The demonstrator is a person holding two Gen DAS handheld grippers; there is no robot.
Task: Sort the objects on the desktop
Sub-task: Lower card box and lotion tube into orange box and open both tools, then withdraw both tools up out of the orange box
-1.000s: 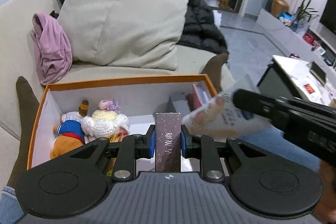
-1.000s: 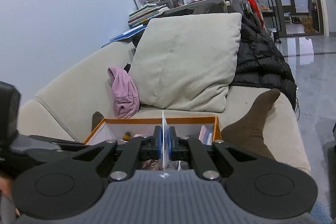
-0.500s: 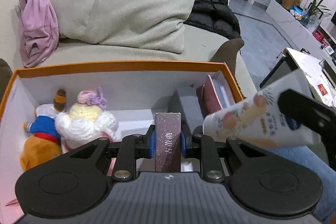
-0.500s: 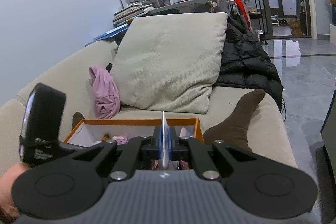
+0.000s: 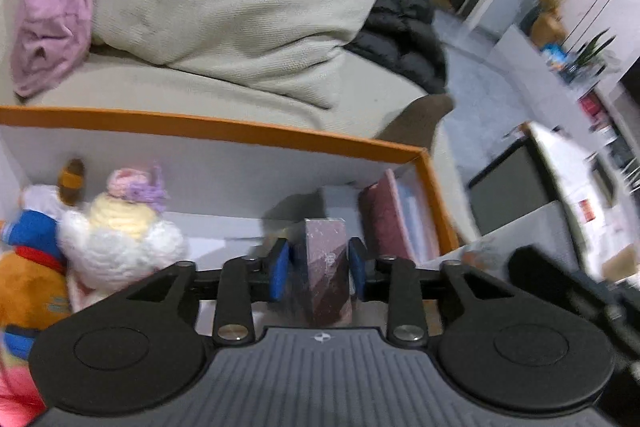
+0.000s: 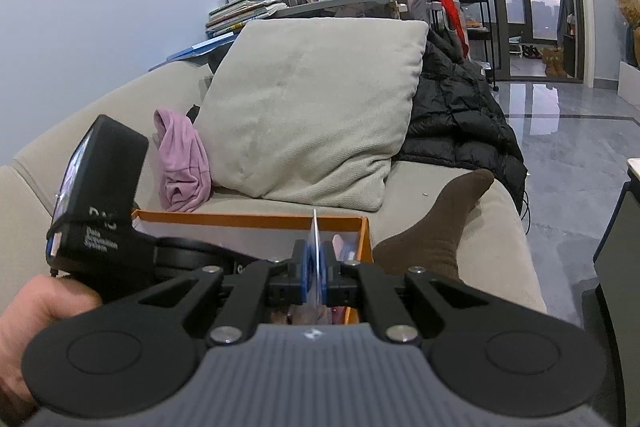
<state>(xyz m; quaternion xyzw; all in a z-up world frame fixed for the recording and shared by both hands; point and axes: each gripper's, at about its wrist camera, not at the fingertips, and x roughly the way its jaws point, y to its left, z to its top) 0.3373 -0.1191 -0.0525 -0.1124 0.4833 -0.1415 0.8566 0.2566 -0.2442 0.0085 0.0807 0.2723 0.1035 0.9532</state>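
Now release step: left claw (image 5: 318,269) inside orange box (image 5: 224,133), jaws just opening, blue pads clear of maroon carton (image 5: 328,267) standing between them beside plush toys (image 5: 120,227); next: lift straight out without tipping it; right claw (image 6: 315,267) closed on thin white pouch (image 6: 315,239) above box

Left gripper (image 5: 318,269): lower centre of frame, pointing downward, jaws just opening, pads apart. Right gripper (image 6: 316,269): lower centre, jaws nearly closed.
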